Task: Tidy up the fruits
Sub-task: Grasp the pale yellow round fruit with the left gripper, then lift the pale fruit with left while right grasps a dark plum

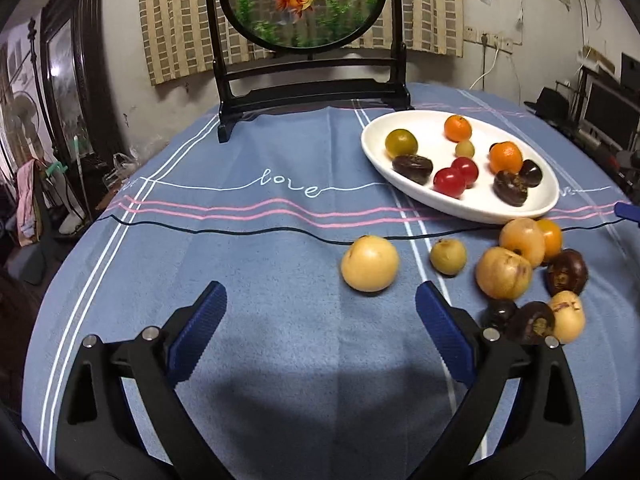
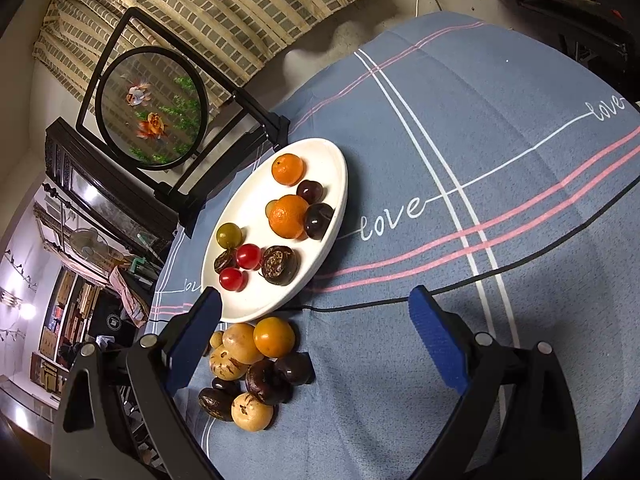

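A white oval plate [image 1: 516, 210] [image 2: 240, 304] holds two oranges, two red cherry tomatoes [image 1: 450, 182], a green-yellow fruit and several dark brown fruits. Loose fruit lies on the blue cloth in front of it: a yellow round fruit [image 1: 370, 263], a smaller one [image 1: 448, 256] and a pile of yellow, orange and dark fruits [image 1: 528, 276] [image 2: 256, 368]. My left gripper [image 1: 320, 300] is open and empty, just short of the big yellow fruit. My right gripper [image 2: 316, 300] is open too, with the pile low between its fingers, untouched.
A black stand with a round goldfish panel [image 1: 306, 4] [image 2: 154, 106] sits at the table's far edge behind the plate. The cloth [image 1: 240, 240] with "love" lettering covers the table. Room clutter lies beyond the left and right edges.
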Tool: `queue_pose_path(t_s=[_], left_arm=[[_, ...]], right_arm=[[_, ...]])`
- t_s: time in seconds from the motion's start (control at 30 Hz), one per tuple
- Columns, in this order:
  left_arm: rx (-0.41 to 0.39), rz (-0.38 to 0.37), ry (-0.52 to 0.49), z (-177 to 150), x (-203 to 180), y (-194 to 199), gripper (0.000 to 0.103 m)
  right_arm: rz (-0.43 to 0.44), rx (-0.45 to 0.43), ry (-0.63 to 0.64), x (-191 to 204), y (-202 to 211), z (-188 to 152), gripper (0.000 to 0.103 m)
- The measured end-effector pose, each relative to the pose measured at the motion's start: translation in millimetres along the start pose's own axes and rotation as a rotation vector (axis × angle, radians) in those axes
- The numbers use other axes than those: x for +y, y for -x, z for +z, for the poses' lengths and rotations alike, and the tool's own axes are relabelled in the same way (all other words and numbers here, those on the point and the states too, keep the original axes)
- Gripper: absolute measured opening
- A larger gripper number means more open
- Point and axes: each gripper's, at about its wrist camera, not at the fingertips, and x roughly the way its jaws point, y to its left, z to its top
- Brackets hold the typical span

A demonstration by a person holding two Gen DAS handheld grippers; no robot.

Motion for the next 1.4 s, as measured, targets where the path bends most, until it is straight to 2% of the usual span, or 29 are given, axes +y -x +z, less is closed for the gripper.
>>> queue_pose_path(t_s=[0.17,0.4,0.47,0.53,0.57,0.63,0.77,0.87,1.1,1.23,1.3,1.37,1.4], left_arm=[[-0.027,0.087,-0.084,11,-13,-14,0.097],[-0.032,0.004,-0.178,19,-31,-24,0.096],[-0.025,-0.019,-0.186,20,-32,-27,0.088],[-0.003,-0.055,-0.179,21,-30,-31,0.074],[0.013,-0.073,-0.170,22,-29,-34,0.071],[0.043,-0.104,-0.151,22,-25,-40,0.055],[0.081,-0.121,-0.134,22,-24,-47,0.053],[0.121,-0.144,-0.130,21,-25,-54,0.040],[0.126,-0.169,-0.097,20,-19,-56,0.040],[0.118,-0.163,-0.069,21,-13,-55,0.040],[0.122,-0.164,-0.051,21,-10,-56,0.040],[0.123,-0.164,-0.044,22,-9,-57,0.040],[0.124,-0.164,-0.045,22,-10,-57,0.040]], right_arm=[[-0.008,0.012,-0.002,-1,-2,-1,0.095],[-0.008,0.010,-0.003,-1,-2,-1,0.095],[-0.012,0.012,0.007,1,-3,-2,0.095],[-0.016,0.018,0.017,3,-4,-4,0.095],[-0.018,0.021,0.018,3,-5,-4,0.095],[-0.022,0.026,0.016,3,-6,-4,0.095],[-0.026,0.032,0.018,4,-8,-5,0.095],[-0.033,0.026,0.039,6,-8,-6,0.095],[-0.043,0.037,0.078,12,-11,-11,0.095],[-0.021,0.067,0.155,27,-13,-22,0.095],[-0.014,0.094,0.219,37,-15,-34,0.088],[-0.030,0.126,0.281,44,-20,-46,0.074],[-0.036,0.143,0.307,46,-23,-52,0.071]])
